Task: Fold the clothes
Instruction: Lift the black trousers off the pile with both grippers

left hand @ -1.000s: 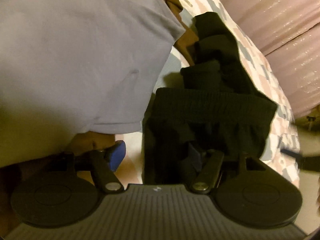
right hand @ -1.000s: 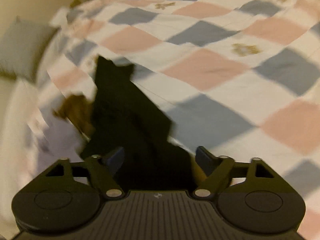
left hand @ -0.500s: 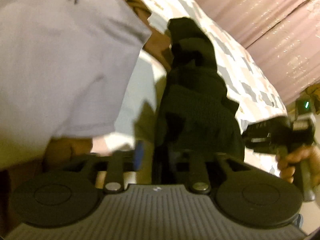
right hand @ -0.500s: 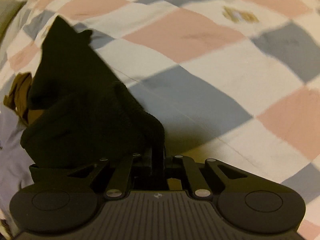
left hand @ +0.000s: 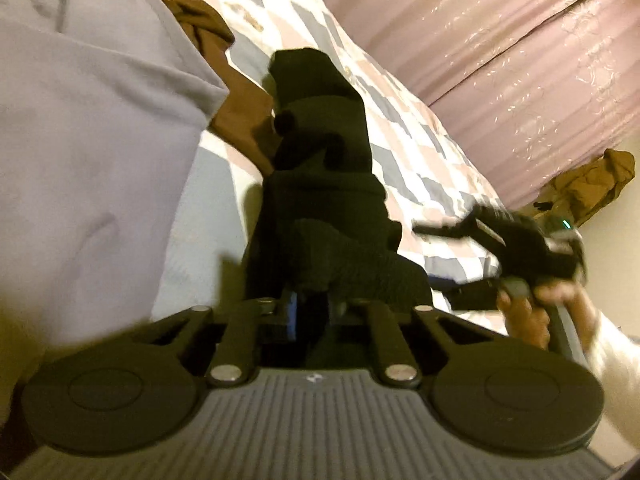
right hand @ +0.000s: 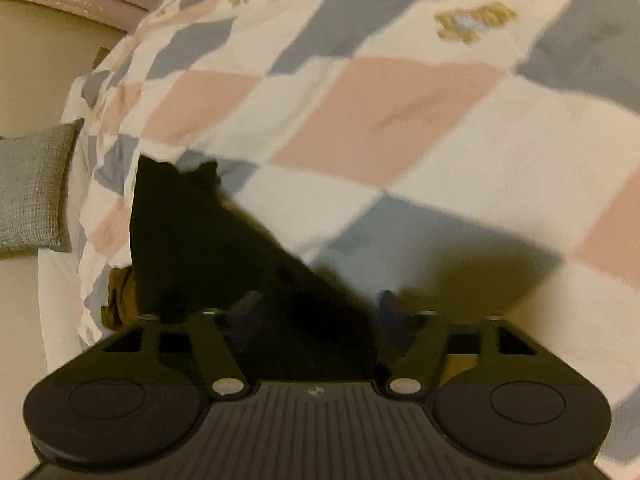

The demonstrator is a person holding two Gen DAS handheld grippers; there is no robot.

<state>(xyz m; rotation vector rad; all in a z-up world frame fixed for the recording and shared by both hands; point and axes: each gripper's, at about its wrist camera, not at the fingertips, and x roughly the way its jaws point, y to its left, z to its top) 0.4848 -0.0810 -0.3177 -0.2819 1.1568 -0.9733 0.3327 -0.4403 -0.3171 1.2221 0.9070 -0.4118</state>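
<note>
The black garment point(left hand: 324, 200) lies bunched on the checked bedspread point(right hand: 400, 112), running from 12 o'clock down to the left gripper point(left hand: 314, 312), whose fingers are pinched narrow on its near edge. The right gripper point(right hand: 316, 312) hovers over the cloth, fingers spread wide. A lavender garment point(left hand: 88, 128) sits at 9 o'clock, a brown one point(left hand: 236, 116) behind.

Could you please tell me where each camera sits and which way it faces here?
Left wrist: on the left gripper, facing along the black garment toward pink curtains; a hand holding the right gripper shows.
Right wrist: on the right gripper, facing across the checkered bedspread.
Shared: garment, bedspread, brown clothing.
</note>
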